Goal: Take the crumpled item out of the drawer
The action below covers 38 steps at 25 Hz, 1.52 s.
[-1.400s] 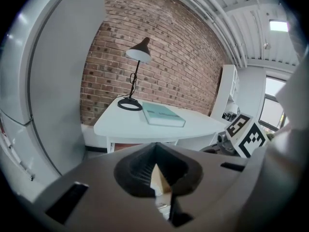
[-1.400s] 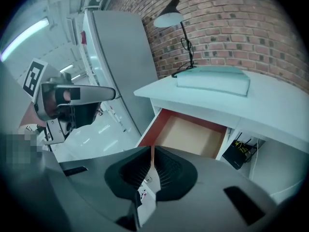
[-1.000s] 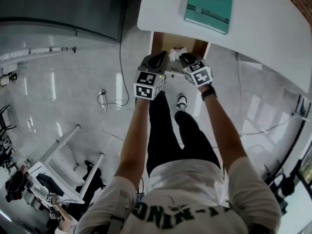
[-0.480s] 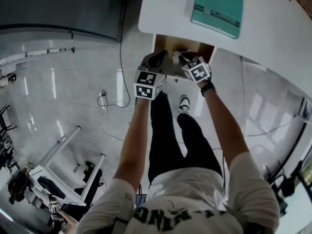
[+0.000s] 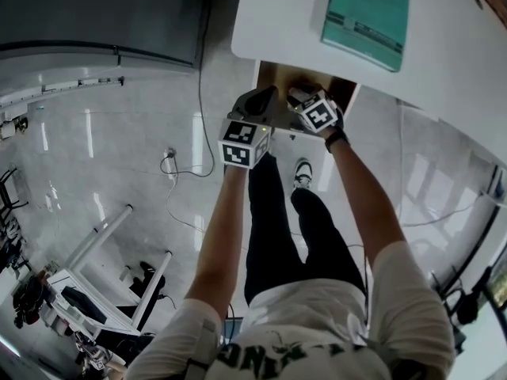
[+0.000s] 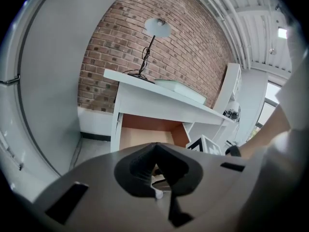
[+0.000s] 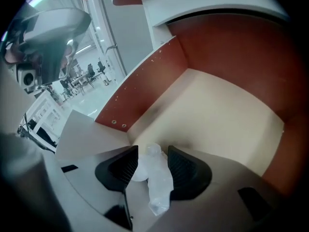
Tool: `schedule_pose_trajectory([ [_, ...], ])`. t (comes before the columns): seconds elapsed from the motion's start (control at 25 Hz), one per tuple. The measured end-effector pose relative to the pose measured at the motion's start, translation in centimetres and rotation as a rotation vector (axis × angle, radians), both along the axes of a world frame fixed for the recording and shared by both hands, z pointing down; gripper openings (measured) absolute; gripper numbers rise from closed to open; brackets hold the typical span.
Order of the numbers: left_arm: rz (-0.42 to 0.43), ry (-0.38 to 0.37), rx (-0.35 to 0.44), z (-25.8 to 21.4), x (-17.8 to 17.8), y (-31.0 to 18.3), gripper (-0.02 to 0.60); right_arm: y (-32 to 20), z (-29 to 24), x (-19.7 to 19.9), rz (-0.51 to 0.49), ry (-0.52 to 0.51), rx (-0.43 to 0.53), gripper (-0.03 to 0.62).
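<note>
- A person stands at a white desk (image 5: 285, 22) with an open drawer (image 5: 273, 74) below its top, holding a gripper in each hand.
- The right gripper (image 7: 152, 150) points into the drawer, over its pale floor (image 7: 217, 115) and near the front corner where a reddish-brown side wall meets the floor.
- A crumpled item (image 7: 154, 173), white and thin like tissue or film, sits in the gap between the right gripper's two black ribbed pads (image 7: 124, 166).
- The right jaws are opening and stand wide apart. The item fills the upper part of the gap, with one pad just beside it on each side and no visible squeeze.
- The lower end of the item trails back along the gripper's grey body, toward the camera.
- In the head view the right gripper (image 5: 299, 95) is over the drawer opening, and the left gripper (image 5: 265, 100) is just beside it at the drawer's front edge.
- The left gripper (image 6: 155, 146) has its jaws drawn together to a point. Only a sliver shows between them, and I cannot tell what it is.
- Past the left jaws, the drawer (image 6: 145, 137) hangs open under the desk (image 6: 159, 105).
- A teal book (image 5: 366, 10) lies on the desk.
- A lamp (image 6: 157, 28) stands on the desk against a brick wall (image 6: 193, 47).
</note>
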<state>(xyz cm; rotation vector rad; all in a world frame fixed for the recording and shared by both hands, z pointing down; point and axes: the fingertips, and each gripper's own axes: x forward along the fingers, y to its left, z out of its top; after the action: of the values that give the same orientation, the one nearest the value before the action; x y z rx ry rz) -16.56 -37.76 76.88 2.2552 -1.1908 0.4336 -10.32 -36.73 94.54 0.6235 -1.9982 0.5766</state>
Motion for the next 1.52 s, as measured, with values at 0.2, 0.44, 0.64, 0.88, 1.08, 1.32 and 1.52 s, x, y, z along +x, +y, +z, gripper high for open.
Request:
schedule_pose_trajectory([
  [0.2, 0.025, -0.064, 0.007, 0.6, -0.7, -0.1, -0.002, -0.5, 0.6, -1.1, -0.020, 0.015, 0.019, 0.170],
  [0.44, 0.000, -0.080, 0.015, 0.6, -1.3, 0.2, -0.002, -0.2, 1.5, -0.4, -0.044, 0.069, 0.015, 0.058],
  [0.64, -0.015, -0.080, 0.012, 0.2, -1.4, 0.2, -0.002, -1.1, -0.8, 0.2, -0.013, 0.053, 0.057, 0.032],
  [0.88, -0.041, -0.081, 0.000, -1.0, -1.7, 0.5, -0.002, -1.4, -4.5, 0.5, 0.020, 0.016, 0.090, 0.025],
  [1.08, -0.055, -0.091, 0.003, -3.5, -1.5, 1.4, -0.002, -0.4, -8.5, 1.5, 0.061, -0.023, 0.114, 0.021],
  [1.32, -0.053, -0.105, 0.026, -7.4, -1.1, 3.3, -0.002, 1.6, -14.0, 2.9, 0.125, -0.072, 0.147, 0.020],
  [1.52, -0.049, -0.100, 0.063, -10.8, 0.6, 4.5, -0.002, 3.2, -18.1, 5.5, 0.153, -0.093, 0.205, 0.018],
])
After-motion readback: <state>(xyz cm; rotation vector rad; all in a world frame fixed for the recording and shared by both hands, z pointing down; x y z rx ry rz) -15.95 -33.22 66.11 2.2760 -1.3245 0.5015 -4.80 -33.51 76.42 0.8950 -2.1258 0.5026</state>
